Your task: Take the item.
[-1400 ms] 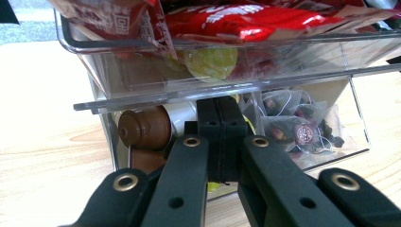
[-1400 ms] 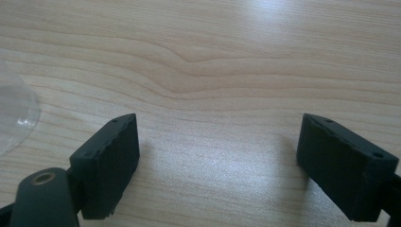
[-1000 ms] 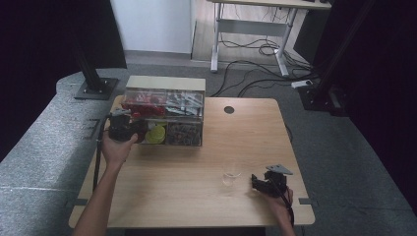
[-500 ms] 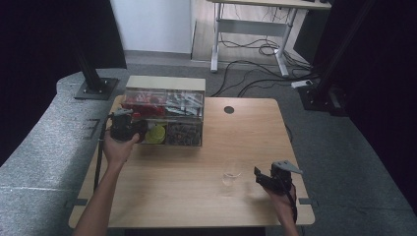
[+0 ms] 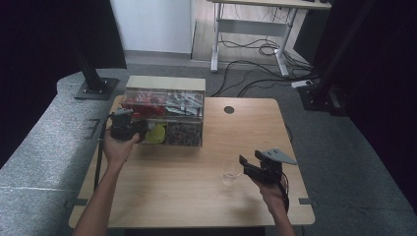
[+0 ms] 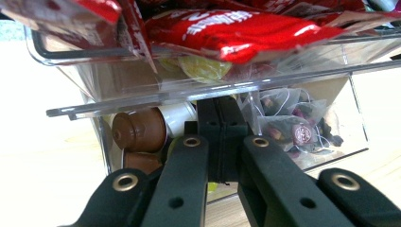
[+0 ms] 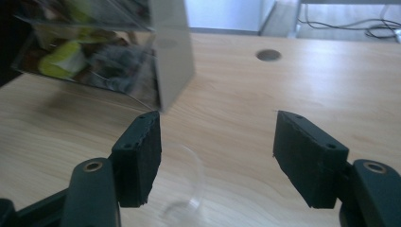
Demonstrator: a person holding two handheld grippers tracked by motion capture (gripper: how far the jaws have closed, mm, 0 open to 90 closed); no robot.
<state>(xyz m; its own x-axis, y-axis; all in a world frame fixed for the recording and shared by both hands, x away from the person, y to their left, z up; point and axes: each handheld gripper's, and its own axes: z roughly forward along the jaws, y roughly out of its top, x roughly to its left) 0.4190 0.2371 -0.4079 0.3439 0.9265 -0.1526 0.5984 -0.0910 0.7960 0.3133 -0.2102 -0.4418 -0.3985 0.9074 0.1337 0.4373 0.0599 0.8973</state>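
Note:
A clear plastic organizer box (image 5: 164, 117) stands at the table's back left, with red packets (image 6: 246, 26) in its upper tier. Its lower tier holds brown coffee capsules (image 6: 139, 131) and mesh tea bags (image 6: 288, 125). My left gripper (image 5: 129, 130) is at the box's lower left compartment. Its jaws are pressed shut, and the left gripper (image 6: 220, 106) has its tips under the clear shelf edge, beside the capsules. A clear drinking glass (image 5: 230, 172) stands on the wood at the front right. My right gripper (image 5: 244, 165) is open just right of it. In the right gripper view the glass (image 7: 187, 184) sits between the jaws of the right gripper (image 7: 217, 142), close to the left one.
The wooden table (image 5: 206, 206) has a round cable hole (image 5: 229, 109) near its back edge. Black stands (image 5: 93, 81) and floor cables (image 5: 255, 64) lie beyond the table. A white desk frame stands farther back.
My right gripper has moved left and a little forward, up to the glass. The left gripper has stayed at the box's lower left compartment.

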